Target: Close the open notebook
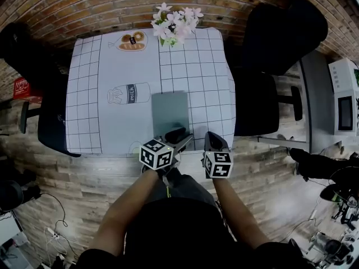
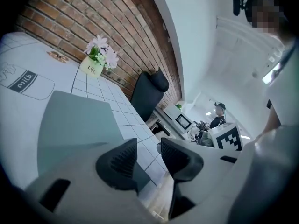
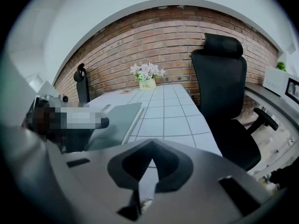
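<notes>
Two grippers hover at the worktop's (image 1: 207, 83) near edge: the left gripper (image 2: 148, 148) has jaws apart and empty, the right gripper (image 3: 149, 148) jaws pressed together. Just beyond, the notebook (image 1: 170, 112) lies flat, seemingly already closed; it looks light, its stiff thin cover best pinched at the free edge

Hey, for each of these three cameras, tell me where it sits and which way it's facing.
Head view: on the head, facing steeply down at table and notebook; forearms, left gripper and right gripper show.
Left gripper view: on the left gripper, along its open jaws, over the notebook toward flowers and wall; right gripper's cube shows.
Right gripper view: on the right gripper, along its shut jaws, up the table toward the flowers and a chair.
Shared: all three show notebook and flowers.
</notes>
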Demonstrator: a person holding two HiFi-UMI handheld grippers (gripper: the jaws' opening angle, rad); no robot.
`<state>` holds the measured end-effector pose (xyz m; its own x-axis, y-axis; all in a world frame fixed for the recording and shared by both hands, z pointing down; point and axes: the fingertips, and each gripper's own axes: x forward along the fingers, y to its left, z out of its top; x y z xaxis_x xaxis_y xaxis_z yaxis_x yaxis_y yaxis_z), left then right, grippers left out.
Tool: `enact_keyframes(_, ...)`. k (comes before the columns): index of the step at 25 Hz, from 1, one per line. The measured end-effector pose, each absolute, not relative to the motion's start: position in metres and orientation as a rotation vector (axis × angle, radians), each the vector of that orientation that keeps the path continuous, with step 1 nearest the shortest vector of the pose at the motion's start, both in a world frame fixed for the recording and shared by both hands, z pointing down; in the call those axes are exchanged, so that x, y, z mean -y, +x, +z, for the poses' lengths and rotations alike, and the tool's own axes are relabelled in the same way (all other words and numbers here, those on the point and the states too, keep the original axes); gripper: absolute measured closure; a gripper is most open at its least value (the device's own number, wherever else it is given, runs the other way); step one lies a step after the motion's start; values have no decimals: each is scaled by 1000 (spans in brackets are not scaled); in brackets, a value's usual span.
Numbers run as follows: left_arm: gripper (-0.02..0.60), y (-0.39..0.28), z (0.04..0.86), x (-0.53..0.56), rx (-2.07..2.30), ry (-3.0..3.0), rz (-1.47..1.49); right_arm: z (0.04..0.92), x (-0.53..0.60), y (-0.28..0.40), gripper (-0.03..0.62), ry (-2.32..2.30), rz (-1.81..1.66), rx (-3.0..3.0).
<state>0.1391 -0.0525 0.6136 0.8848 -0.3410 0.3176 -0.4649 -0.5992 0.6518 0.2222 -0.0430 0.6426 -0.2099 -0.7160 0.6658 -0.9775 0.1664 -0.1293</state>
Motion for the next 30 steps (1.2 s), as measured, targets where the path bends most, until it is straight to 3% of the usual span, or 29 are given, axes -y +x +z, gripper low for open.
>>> enact_keyframes(6, 502, 111, 608, 66, 681, 2309, 221, 634, 48, 209, 580, 1592, 730, 2020)
enact_keyframes(12, 535, 69, 597, 79, 788, 2335, 268, 617, 59, 185, 580, 1576, 687, 2072)
enact_keyframes(20, 555, -5, 560, 101, 965, 2356, 288, 580, 72, 152, 580, 1557, 663, 2183)
enact_keyframes(30, 557, -77, 451, 121, 1229, 2511, 183, 521, 98, 154, 580, 1625, 598, 2294)
